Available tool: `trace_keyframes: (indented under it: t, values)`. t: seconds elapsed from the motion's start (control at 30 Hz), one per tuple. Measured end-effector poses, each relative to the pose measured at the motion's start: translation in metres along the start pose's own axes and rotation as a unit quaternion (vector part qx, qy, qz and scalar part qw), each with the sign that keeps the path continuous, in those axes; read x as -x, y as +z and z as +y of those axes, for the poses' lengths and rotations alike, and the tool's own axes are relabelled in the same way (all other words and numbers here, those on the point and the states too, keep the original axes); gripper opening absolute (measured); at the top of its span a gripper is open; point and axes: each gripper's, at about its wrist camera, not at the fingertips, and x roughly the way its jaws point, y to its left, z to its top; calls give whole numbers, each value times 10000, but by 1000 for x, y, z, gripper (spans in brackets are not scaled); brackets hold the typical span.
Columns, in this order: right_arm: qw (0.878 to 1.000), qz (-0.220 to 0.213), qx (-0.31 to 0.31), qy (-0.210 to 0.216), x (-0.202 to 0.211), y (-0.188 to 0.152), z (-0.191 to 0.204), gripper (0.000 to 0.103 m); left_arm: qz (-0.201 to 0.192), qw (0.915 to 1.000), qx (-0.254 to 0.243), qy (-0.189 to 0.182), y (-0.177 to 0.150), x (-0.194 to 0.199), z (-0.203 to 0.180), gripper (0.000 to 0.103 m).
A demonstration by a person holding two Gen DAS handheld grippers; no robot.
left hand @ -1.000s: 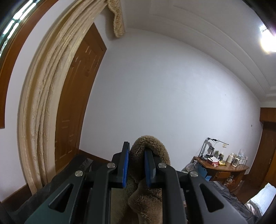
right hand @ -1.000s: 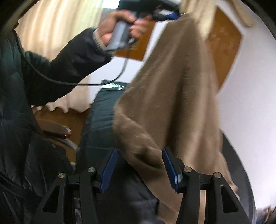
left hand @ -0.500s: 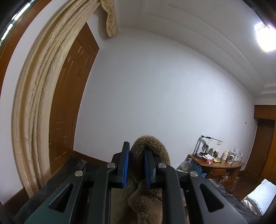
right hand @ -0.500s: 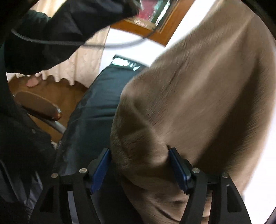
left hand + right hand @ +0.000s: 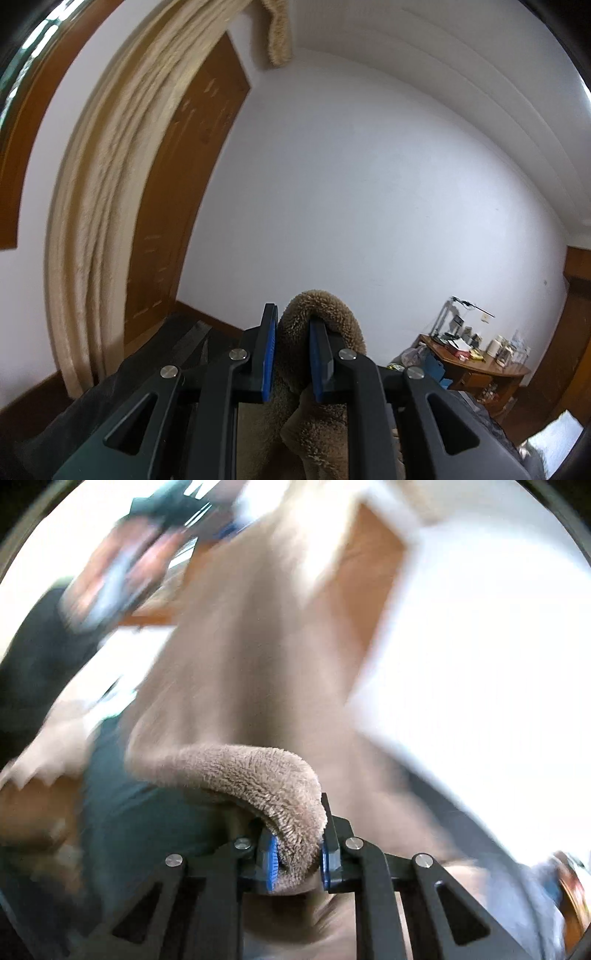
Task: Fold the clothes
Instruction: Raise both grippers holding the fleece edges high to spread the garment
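Fleece (image 5: 236,686) hung in the air, stretched between both claws. Left gripper (image 5: 291,354) pinched one fuzzy fold of it; right gripper (image 5: 297,853) was clamped on another fold. Behind stood a white wall (image 5: 369,192), a curtain (image 5: 107,184) and a cluttered desk (image 5: 476,365).

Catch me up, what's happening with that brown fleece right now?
A person is holding the fleece up in the air with both grippers. The left gripper is shut on one fuzzy edge, raised and pointing at the white wall beside the curtain. The right gripper is shut on another edge lower down, with cloth stretched between them. The right view is badly blurred. No fold is visible yet.
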Motion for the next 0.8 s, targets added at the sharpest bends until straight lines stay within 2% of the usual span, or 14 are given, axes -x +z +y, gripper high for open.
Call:
trace_keyframes:
  t: [0.07, 0.13, 0.17, 0.23, 0.3, 0.4, 0.57, 0.7, 0.8]
  values:
    - [9932, -505, -436, -951, 27, 12, -37, 17, 44, 9997, 223, 9, -3, -3, 8, 18]
    - [9726, -1040, -865, -1890, 59, 24, -73, 18, 115, 9991, 382, -106, -6, -6, 7, 18]
    - [9634, -1225, -1121, -2106, 73, 29, -90, 18, 139, 9990, 359, -208, -8, -7, 1, 18]
    - [9468, -1510, -1522, -2399, 96, 38, -115, 17, 132, 9986, 215, -460, -9, -5, -17, 18]
    - [9319, -1750, -1591, -2749, 113, 45, -122, 17, -15, 9977, 1, -684, -8, 4, -40, 18]
    - [9053, -2166, -1597, -3286, 142, 58, -128, 18, -416, 9943, -158, -972, 3, 28, -66, 18]
    - [8644, -2869, -1422, -3877, 186, 85, -118, 18, -1096, 9849, -283, -1313, 23, 73, -99, 18]
    - [8160, -3541, -998, -4457, 225, 113, -84, 18, -1670, 9740, -365, -1486, 34, 120, -116, 18]
    - [7722, -3932, -672, -4945, 253, 134, -64, 18, -1758, 9660, -339, -1867, 36, 148, -119, 20]
